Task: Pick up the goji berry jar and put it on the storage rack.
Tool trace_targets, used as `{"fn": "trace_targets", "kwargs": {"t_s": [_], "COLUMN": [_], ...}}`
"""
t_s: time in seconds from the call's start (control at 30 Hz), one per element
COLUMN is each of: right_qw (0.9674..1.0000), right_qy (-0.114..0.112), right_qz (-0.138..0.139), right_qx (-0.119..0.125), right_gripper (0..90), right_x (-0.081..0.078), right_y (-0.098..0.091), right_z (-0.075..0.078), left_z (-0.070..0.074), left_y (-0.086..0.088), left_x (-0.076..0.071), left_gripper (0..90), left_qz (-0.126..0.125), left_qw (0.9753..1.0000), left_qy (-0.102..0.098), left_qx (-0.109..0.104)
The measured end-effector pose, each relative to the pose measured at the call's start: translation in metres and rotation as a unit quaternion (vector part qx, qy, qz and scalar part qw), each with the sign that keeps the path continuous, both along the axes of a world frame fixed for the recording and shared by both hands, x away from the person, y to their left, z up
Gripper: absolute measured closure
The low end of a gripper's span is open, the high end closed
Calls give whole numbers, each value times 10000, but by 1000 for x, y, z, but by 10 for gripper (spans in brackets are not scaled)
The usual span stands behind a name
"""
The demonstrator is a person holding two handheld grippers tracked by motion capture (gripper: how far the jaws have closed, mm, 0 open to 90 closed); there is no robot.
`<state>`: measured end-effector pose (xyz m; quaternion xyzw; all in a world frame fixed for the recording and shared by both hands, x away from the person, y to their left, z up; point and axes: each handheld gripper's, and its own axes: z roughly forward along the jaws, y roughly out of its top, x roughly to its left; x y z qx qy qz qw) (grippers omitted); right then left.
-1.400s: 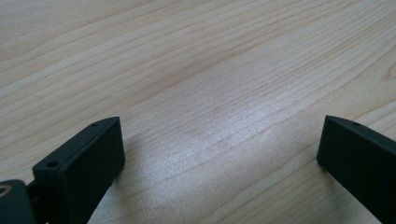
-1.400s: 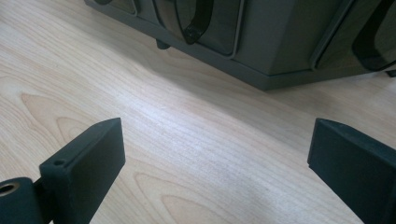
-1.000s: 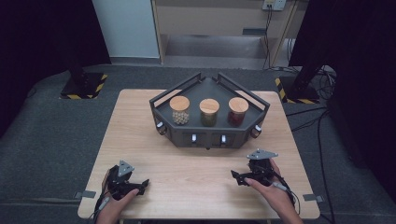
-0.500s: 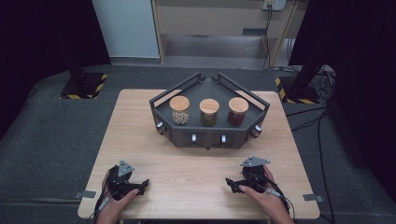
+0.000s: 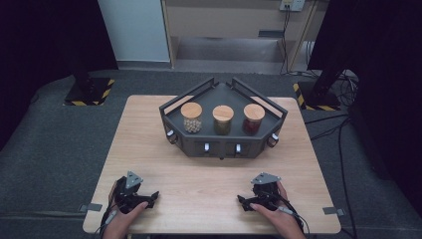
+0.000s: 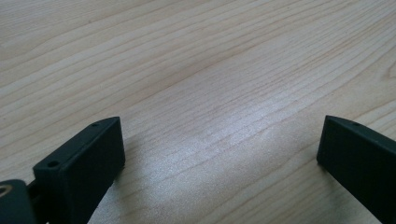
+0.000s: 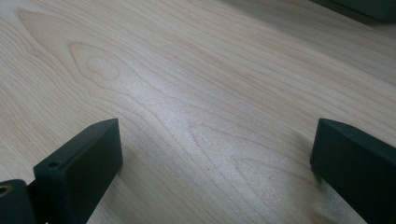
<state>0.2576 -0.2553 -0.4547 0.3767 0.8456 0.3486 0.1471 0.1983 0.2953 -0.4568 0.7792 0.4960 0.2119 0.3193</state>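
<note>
Pale wood worktop [image 5: 209, 184], both hands low at near edge, left tool [image 5: 149, 197] wide open — empty, right tool [image 5: 242, 201] just widened — empty, jar rack [image 5: 224, 144] well beyond

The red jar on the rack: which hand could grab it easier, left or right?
Right, probably. The red jar stands at the right end of the rack, on the same side of the table as the right gripper, whose jaws are open and empty. The left gripper would have to cross over.

Each black gripper [image 5: 149, 197] carries a grey three-cornered plate and trailing cable.
</note>
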Motion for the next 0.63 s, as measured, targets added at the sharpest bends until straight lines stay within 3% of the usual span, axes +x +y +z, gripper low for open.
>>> {"fn": "trace_targets", "kwargs": {"t_s": [0.17, 0.63], "right_qw": [9999, 9999], "right_qy": [-134, -140], "right_qz": [-18, -31], "right_qx": [74, 73], "right_gripper": [7, 6], "right_x": [-6, -6], "right_y": [-1, -1], "right_z": [-6, -6], "left_z": [0, 0], "left_y": [0, 0], "left_x": [0, 0], "left_gripper": [0, 0], "left_qz": [0, 11], "left_qw": [10000, 10000], "left_qy": [1, -1], "left_qx": [0, -2]}}
